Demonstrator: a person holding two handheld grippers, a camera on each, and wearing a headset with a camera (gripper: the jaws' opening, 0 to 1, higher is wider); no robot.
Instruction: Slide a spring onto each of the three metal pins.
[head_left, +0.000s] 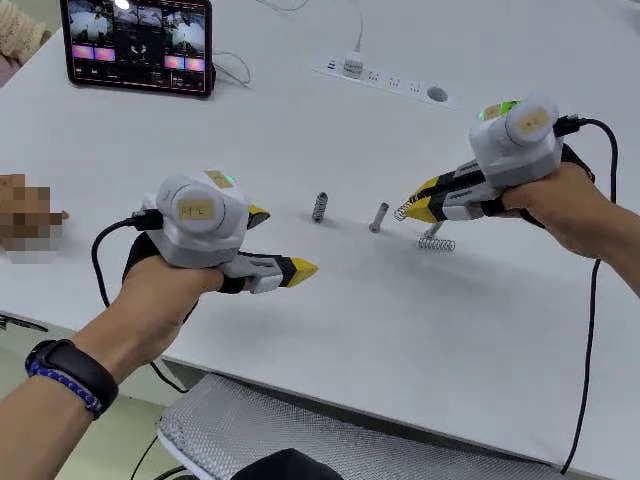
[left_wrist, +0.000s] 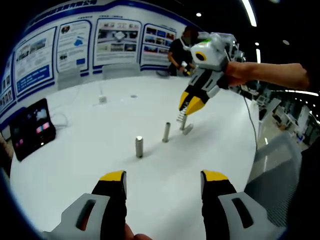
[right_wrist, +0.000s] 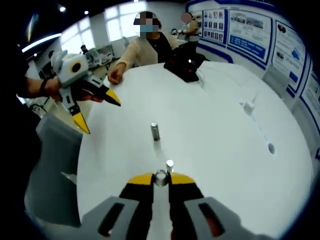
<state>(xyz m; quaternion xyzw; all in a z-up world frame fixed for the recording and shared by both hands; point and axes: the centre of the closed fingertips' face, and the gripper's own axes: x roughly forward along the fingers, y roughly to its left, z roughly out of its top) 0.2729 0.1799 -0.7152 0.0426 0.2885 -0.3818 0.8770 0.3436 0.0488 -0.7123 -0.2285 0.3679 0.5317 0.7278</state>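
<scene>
Three short metal pins stand in a row mid-table. The left pin (head_left: 320, 206) (left_wrist: 139, 146) (right_wrist: 155, 131) carries a spring. The middle pin (head_left: 379, 217) (left_wrist: 166, 132) (right_wrist: 170, 165) is bare. The right pin (head_left: 432, 230) stands beside a loose spring (head_left: 436, 244) lying on the table. My right gripper (head_left: 410, 210) (right_wrist: 160, 179) (left_wrist: 191, 105) is shut on another spring (head_left: 403, 211) (right_wrist: 160, 177), held just above and right of the middle pin. My left gripper (head_left: 280, 242) (left_wrist: 163, 177) (right_wrist: 100, 113) is open with nothing in it, hovering left of the pins.
A tablet (head_left: 138, 42) stands at the far left and a power strip (head_left: 385, 80) with a cable lies at the back. A person (right_wrist: 150, 45) sits across the white table (head_left: 330, 320). A mesh chair seat (head_left: 300, 430) is below the near edge.
</scene>
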